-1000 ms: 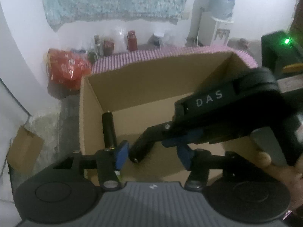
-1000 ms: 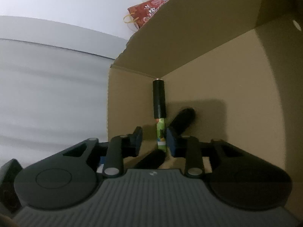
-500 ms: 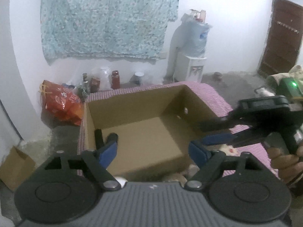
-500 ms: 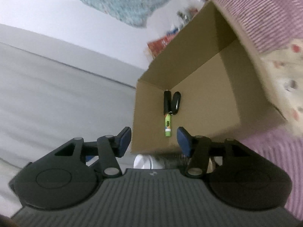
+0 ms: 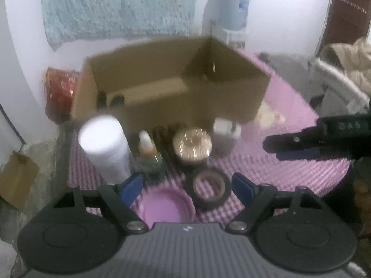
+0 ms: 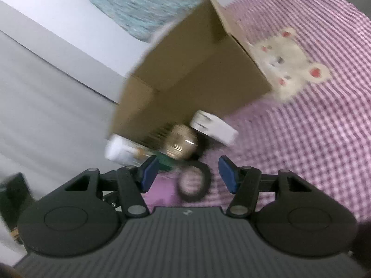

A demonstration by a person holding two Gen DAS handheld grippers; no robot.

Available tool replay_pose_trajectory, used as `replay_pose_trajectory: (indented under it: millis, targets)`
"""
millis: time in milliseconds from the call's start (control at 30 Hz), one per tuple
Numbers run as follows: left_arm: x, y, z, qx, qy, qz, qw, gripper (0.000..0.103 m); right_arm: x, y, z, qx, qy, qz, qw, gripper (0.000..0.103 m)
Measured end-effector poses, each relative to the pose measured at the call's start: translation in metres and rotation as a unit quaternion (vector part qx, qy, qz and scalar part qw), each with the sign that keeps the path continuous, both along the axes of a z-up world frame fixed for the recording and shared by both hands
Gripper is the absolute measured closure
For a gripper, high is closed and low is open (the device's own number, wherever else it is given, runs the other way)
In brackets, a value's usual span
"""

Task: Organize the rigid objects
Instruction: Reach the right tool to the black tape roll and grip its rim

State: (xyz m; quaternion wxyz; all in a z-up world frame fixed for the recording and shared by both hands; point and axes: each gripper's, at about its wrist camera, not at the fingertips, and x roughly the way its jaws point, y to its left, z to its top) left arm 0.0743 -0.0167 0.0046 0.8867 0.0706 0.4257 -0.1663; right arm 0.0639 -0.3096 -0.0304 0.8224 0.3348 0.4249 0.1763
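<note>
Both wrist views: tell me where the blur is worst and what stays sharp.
Left wrist view: motion blur smears the white bottle, gold tin and cardboard box; the left tool stays fairly sharp. Right wrist view: heavier streaking on the box and the bear patch; the right tool stays crisp.

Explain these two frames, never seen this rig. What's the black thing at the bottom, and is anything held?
No robot here: a person holds a two-finger tool in each hand, each with a fisheye camera looking along its fingers. The black body at the bottom is that tool. In the left view, the left gripper is open and empty; the right gripper, in its own view, likewise. Their jaws have just been opening. On the pink checked cloth stand a cardboard box, white bottle, gold tin, tape roll and purple lid.
</note>
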Motion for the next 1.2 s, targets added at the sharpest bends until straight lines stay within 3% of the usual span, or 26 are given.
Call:
replay_pose_trajectory:
  millis: [167,367,467,567,833,1200]
  targets:
    - [-0.008,-0.009,-0.025,-0.004,0.019,-0.025,0.9995,0.024,0.005,0.032,-0.021,-0.067,0.006,0.008,0.998,0.046]
    - [-0.020,-0.023,-0.037,0.023,-0.011,-0.034,0.9991,0.045,0.016,0.073,-0.027,-0.139,-0.014,0.054,0.989,0.064]
    - [-0.022,-0.027,-0.042,0.030,-0.017,-0.039,0.9986,0.052,0.021,0.094,-0.029,-0.188,-0.024,0.085,0.978,0.072]
    - [-0.023,-0.032,-0.046,0.046,-0.027,-0.046,0.9975,0.056,0.029,0.108,-0.034,-0.207,-0.025,0.105,0.972,0.080]
    - [-0.023,-0.034,-0.048,0.049,-0.024,-0.057,0.9969,0.056,0.035,0.121,-0.034,-0.242,-0.033,0.125,0.962,0.083]
    - [-0.030,-0.051,-0.049,0.046,-0.026,-0.098,0.9937,0.039,0.025,0.101,-0.036,-0.250,-0.023,0.103,0.963,0.083]
